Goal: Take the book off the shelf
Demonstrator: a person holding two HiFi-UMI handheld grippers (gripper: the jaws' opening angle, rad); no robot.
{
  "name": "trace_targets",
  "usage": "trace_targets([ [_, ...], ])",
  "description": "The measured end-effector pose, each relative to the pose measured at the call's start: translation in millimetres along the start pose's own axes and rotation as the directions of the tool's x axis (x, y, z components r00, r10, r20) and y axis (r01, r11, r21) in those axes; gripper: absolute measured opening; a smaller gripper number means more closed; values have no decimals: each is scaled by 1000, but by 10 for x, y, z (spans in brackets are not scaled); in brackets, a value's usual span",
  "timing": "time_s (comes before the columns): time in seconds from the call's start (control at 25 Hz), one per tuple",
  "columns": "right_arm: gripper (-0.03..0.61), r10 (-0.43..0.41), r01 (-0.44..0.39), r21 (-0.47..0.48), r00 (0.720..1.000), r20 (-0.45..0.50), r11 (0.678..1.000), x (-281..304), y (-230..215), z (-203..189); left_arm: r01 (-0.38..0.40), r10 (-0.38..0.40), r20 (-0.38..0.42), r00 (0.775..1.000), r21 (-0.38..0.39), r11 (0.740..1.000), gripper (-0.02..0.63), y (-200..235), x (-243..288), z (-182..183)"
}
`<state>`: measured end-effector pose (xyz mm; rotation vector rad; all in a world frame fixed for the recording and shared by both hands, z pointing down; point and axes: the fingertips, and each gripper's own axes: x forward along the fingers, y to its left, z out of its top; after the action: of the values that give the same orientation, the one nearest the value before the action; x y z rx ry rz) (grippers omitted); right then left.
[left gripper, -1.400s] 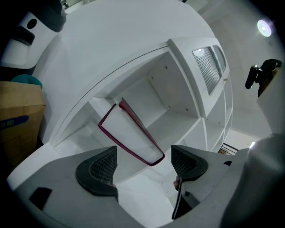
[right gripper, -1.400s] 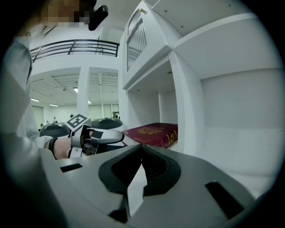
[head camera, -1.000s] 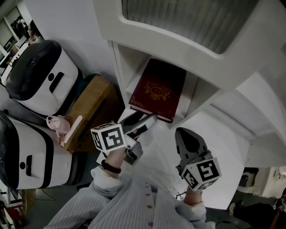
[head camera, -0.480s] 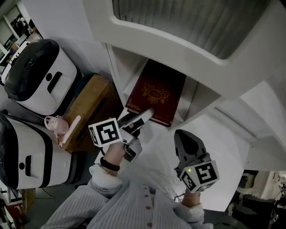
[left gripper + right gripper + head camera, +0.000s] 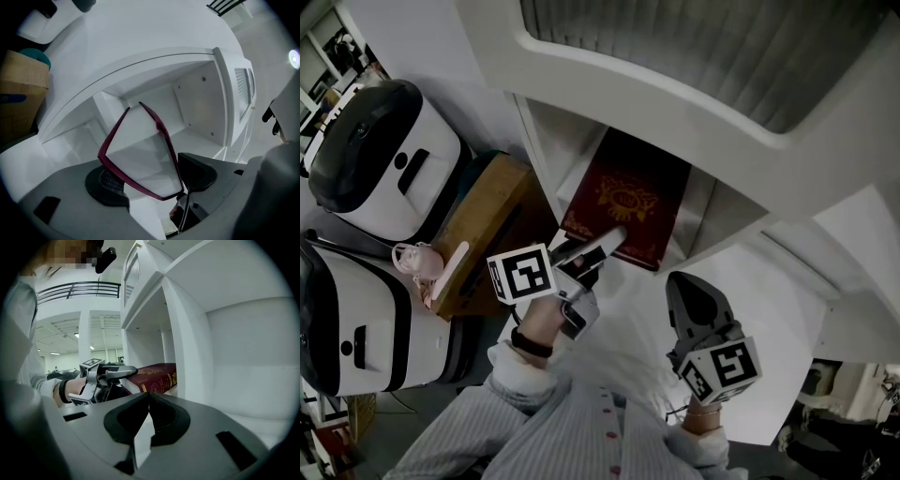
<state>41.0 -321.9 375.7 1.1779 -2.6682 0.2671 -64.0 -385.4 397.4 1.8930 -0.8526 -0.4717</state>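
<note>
2 jaws of left gripper (image 5: 600,251) wide, just closing astride book (image 5: 628,192) corner at 12 o'clock; right gripper (image 5: 689,292) at 4 o'clock, pinched together, empty.

I've eased my left gripper (image 5: 602,251) forward, so its jaws now straddle the near corner of the red book (image 5: 626,202), and they have just been closing slightly, pads not yet pressing it.

The shelf (image 5: 546,155) walls flank the book (image 5: 626,199) with narrow gaps; the front is open.
</note>
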Motion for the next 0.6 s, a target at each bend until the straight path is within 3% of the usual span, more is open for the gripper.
trace_targets([
  [0.12,14,2,-2,0,1000,0,1000,7,7,-17,15,-15,9,1000,-44,999,321,-29,13,-16],
  [0.44,14,-6,6,0,1000,8,1000,-33,38,-16,36,-36,14,999,1,999,298,-96,-38,11],
  [0.6,14,-5,5,-4,1000,7,1000,-47,57,-9,-1,0,15,1000,23,1000,290,-90,-107,11],
])
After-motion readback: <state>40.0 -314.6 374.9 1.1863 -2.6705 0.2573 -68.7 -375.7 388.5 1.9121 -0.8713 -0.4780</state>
